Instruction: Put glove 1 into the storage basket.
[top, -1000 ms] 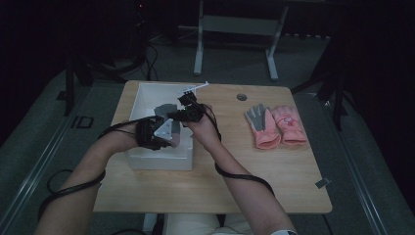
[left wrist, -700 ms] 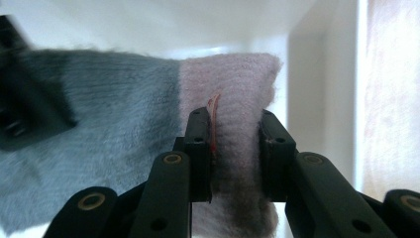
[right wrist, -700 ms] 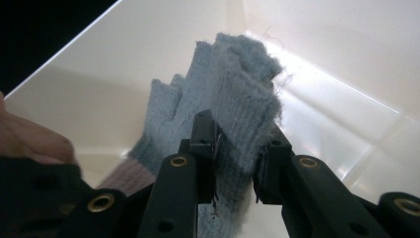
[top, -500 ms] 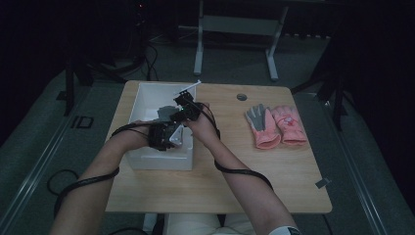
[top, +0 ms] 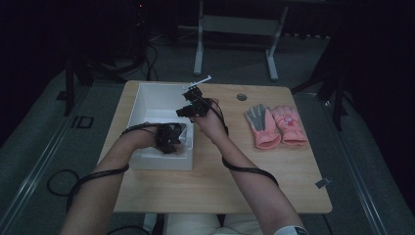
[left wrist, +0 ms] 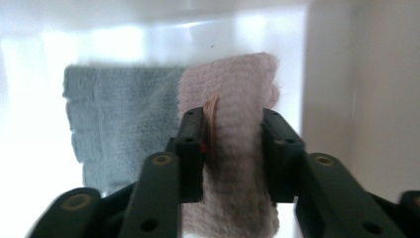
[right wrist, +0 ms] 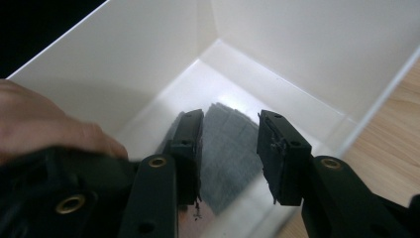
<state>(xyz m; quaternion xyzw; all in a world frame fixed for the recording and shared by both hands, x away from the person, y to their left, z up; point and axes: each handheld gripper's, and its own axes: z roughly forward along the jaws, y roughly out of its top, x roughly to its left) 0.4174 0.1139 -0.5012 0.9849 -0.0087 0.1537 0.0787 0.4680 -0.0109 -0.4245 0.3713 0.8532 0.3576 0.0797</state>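
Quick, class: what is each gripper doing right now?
Left gripper: closed on the pink glove inside the white box.
Right gripper: open, holding nothing.

Three gloves (top: 275, 127), one box (top: 151, 100)

Pink glove (left wrist: 233, 163) cuff cut off below (left tool view), grey part half hidden
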